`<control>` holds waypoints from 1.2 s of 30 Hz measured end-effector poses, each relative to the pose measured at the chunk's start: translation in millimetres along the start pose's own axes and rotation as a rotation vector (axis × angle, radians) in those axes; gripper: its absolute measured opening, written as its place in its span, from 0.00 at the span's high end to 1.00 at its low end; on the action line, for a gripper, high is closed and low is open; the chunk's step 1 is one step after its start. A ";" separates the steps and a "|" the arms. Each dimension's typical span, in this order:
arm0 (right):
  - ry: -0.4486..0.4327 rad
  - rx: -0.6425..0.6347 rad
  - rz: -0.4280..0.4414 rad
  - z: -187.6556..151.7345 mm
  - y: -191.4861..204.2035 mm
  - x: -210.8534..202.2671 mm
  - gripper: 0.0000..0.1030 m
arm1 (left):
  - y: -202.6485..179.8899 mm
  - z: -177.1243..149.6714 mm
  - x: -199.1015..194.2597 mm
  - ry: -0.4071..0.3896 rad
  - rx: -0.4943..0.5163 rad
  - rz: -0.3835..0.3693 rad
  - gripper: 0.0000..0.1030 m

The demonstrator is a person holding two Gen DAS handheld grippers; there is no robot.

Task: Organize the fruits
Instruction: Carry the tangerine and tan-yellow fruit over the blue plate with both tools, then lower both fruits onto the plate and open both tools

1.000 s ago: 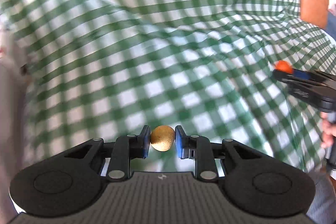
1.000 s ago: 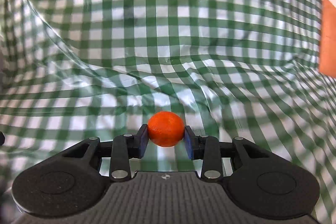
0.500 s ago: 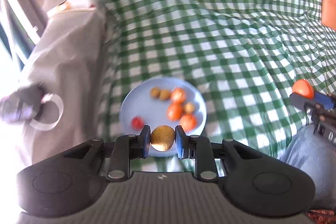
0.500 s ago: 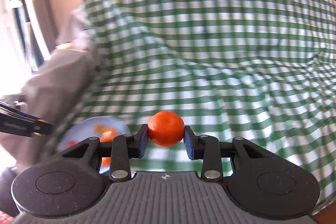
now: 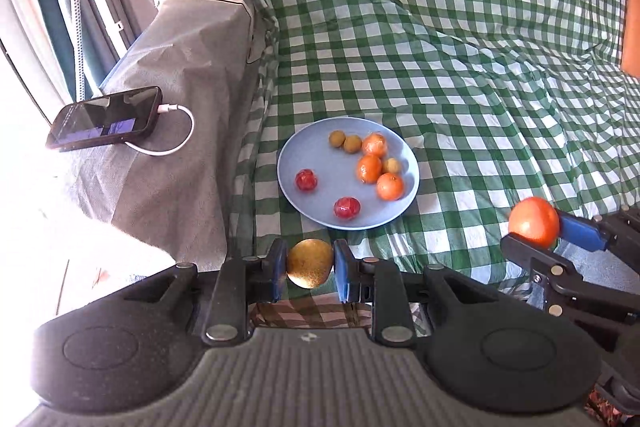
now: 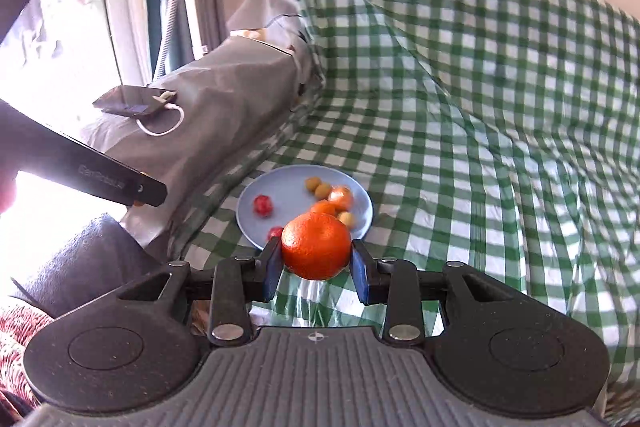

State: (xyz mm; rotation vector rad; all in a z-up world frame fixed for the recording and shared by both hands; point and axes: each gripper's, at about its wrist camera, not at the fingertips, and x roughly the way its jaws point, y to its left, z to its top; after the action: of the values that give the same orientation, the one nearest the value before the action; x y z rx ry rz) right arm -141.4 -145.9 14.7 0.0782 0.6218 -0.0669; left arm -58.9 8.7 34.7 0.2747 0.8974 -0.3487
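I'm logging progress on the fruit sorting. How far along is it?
Done: eight fruits already lie on the blue plate. In hand: the left gripper holds a brown fruit, the right gripper an orange. Left: placing both; no other loose fruit shows.

Green-checked cloth (image 5: 460, 39) (rumpled) under blue plate (image 5: 344, 215) of fruit.
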 end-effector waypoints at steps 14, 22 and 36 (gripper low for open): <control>0.084 -0.068 -0.013 10.0 2.0 60.5 0.64 | 9.5 37.9 75.0 0.061 -0.005 -0.003 0.73; 0.179 -0.058 -0.008 23.8 0.1 157.2 0.64 | 4.1 79.1 166.9 0.126 0.009 0.005 0.73; 0.229 -0.029 -0.057 32.6 -10.2 199.2 0.10 | 9.5 88.8 170.9 0.096 -0.007 0.004 0.00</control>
State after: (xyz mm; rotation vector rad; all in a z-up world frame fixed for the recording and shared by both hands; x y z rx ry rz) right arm 38.2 -166.8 -75.9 0.0399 0.8542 -0.1047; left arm 106.2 -46.7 -48.1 0.2891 0.9923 -0.3304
